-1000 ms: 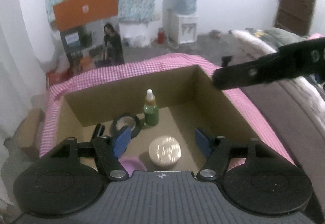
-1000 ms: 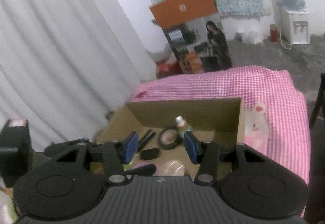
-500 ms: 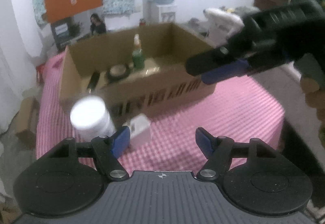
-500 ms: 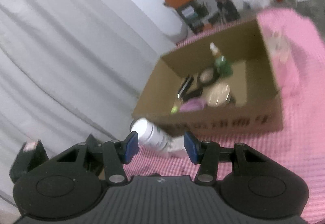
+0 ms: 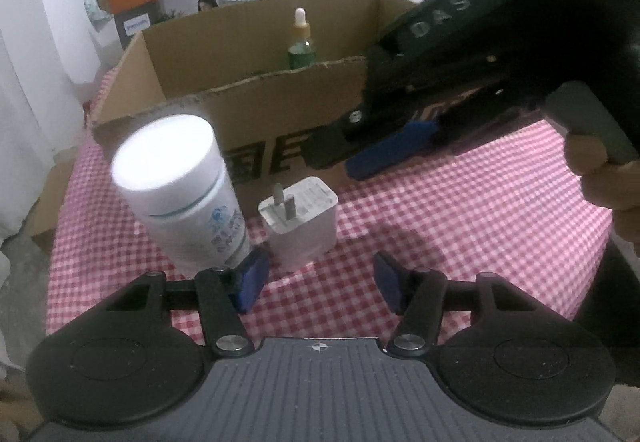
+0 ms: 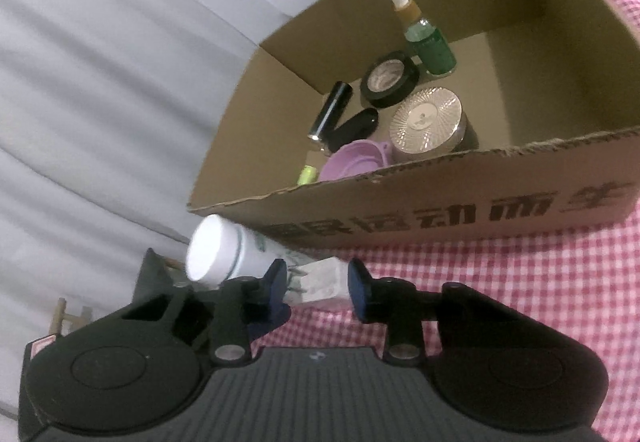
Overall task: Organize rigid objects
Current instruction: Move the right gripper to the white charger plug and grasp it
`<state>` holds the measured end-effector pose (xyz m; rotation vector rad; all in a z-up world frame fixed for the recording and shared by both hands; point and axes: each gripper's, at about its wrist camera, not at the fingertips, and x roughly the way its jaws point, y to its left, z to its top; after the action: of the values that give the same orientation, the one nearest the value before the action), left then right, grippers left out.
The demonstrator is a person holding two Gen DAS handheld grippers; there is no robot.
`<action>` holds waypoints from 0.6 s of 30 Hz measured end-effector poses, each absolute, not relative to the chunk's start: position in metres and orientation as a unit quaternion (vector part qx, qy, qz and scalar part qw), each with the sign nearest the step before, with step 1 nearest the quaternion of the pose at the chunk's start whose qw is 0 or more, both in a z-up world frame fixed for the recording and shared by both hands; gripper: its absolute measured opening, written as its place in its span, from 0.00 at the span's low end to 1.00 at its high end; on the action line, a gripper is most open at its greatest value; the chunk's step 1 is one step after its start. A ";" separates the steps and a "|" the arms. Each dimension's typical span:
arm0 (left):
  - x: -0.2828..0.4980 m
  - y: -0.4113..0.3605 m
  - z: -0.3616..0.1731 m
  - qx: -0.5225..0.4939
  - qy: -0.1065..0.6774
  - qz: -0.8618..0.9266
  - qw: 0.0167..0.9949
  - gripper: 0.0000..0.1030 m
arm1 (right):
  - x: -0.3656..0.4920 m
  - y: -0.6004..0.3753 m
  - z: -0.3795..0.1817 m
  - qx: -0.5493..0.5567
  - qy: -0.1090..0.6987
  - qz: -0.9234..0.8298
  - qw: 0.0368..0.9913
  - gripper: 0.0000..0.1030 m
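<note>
Item: white charger plug [image 5: 298, 224], prongs up, standing on the pink checked cloth [image 5: 460, 226] just in front of the cardboard box [image 6: 460, 209]. You are lining your right gripper [image 6: 318, 288] up on it; the jaws have just been closing and the plug is sitting between the blue pads, though they are not yet visibly pressing on it, so count this claw as released for now.

Item: white bottle [image 5: 180, 193], upright, just beside the plug on its left. Your left gripper [image 5: 316, 284] is hanging low in front of both with jaws also just narrowing, unclenched, nothing between them; its left pad [image 5: 250, 280] is sitting close to the bottle's base.

Item: box contents, already stowed: green dropper bottle [image 6: 428, 37], black compact [image 6: 390, 79], gold-lidded jar [image 6: 426, 121], black tube [image 6: 330, 109], purple lid [image 6: 354, 159].

Handling notes: you are working in a tight spot, so be centring the pads on the plug's flat sides, below the prongs, before squeezing. Keep clear of the bottle; it looks tall and easy to tip. Be holding your left gripper off until the plug lifts.
</note>
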<state>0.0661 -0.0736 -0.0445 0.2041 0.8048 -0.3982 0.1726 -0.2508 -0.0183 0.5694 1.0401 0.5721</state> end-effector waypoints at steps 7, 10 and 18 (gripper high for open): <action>0.074 -0.075 -0.053 0.088 0.397 -0.194 0.893 0.56 | 0.181 -0.239 -0.035 0.255 0.499 0.266 0.784 0.27; 0.075 -0.076 -0.055 0.091 0.397 -0.198 0.891 0.55 | 0.181 -0.236 -0.041 0.254 0.503 0.267 0.782 0.26; 0.071 -0.089 -0.056 0.097 0.395 -0.237 0.883 0.55 | 0.169 -0.254 -0.047 0.264 0.502 0.248 0.786 0.26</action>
<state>0.0706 -0.0886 -0.0557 0.2016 0.8217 -0.4927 0.1691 -0.2538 -0.0471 0.5686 1.0815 0.5349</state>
